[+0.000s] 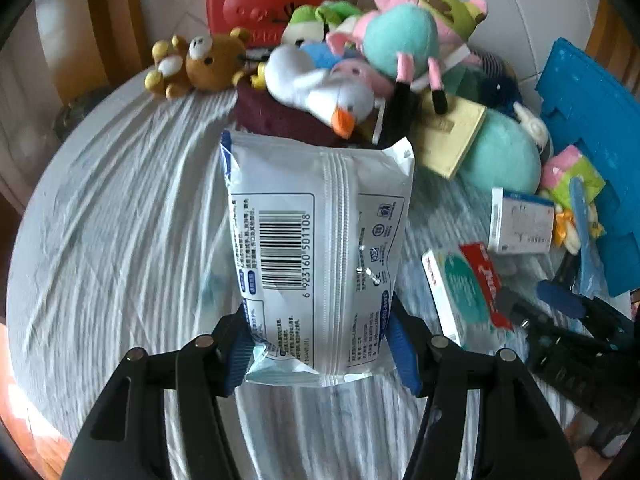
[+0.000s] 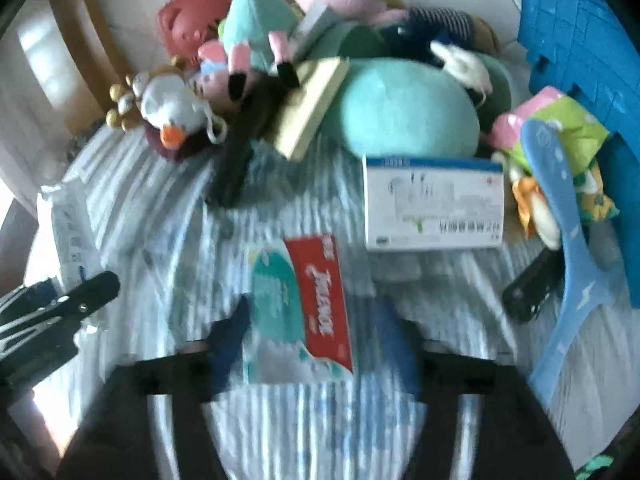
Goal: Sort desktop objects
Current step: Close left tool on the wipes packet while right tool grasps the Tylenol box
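My left gripper (image 1: 320, 344) is shut on a white wet-wipes pack (image 1: 316, 248) with a barcode, held upright above the striped cloth. My right gripper (image 2: 316, 328) is open, its blue fingers on either side of a red-and-teal toothpaste box (image 2: 300, 304) lying on the cloth; this view is blurred. The toothpaste box also shows in the left wrist view (image 1: 464, 292), with the right gripper (image 1: 560, 320) beside it. The wipes pack (image 2: 68, 232) and the left gripper (image 2: 60, 304) show at the left edge of the right wrist view.
A heap of plush toys (image 1: 360, 60), a red bear-face case (image 1: 272, 4) and a yellow book (image 1: 452, 136) fill the back. A white medicine box (image 2: 432, 200), a blue plastic scoop (image 2: 568, 248), a black object (image 2: 528, 288) and a blue tray (image 2: 580, 56) lie at right.
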`<action>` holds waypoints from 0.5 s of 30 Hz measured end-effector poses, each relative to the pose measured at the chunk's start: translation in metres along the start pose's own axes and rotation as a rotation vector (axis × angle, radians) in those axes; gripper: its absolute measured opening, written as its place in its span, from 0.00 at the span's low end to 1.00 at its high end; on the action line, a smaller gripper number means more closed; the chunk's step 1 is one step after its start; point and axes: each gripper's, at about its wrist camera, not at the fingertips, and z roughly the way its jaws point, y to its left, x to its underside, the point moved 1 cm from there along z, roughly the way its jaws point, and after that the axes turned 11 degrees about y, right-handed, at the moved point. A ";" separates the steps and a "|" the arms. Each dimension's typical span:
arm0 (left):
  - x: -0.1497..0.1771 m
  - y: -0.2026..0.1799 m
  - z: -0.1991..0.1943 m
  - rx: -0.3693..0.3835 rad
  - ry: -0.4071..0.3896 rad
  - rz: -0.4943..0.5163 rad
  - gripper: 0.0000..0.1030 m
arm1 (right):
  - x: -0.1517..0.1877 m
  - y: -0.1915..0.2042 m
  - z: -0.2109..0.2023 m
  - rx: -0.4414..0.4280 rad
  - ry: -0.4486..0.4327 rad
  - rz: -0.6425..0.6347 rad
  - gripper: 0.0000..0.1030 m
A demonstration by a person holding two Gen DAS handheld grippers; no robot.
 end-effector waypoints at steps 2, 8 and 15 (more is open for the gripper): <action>0.005 -0.004 0.009 -0.015 0.019 0.017 0.57 | 0.001 0.001 0.007 0.003 0.010 0.000 0.87; 0.005 -0.004 0.052 -0.012 0.119 0.036 0.57 | -0.002 0.013 0.041 0.037 0.051 -0.016 0.87; 0.000 -0.003 0.067 -0.046 0.097 0.068 0.57 | -0.003 0.026 0.056 0.104 0.048 -0.051 0.69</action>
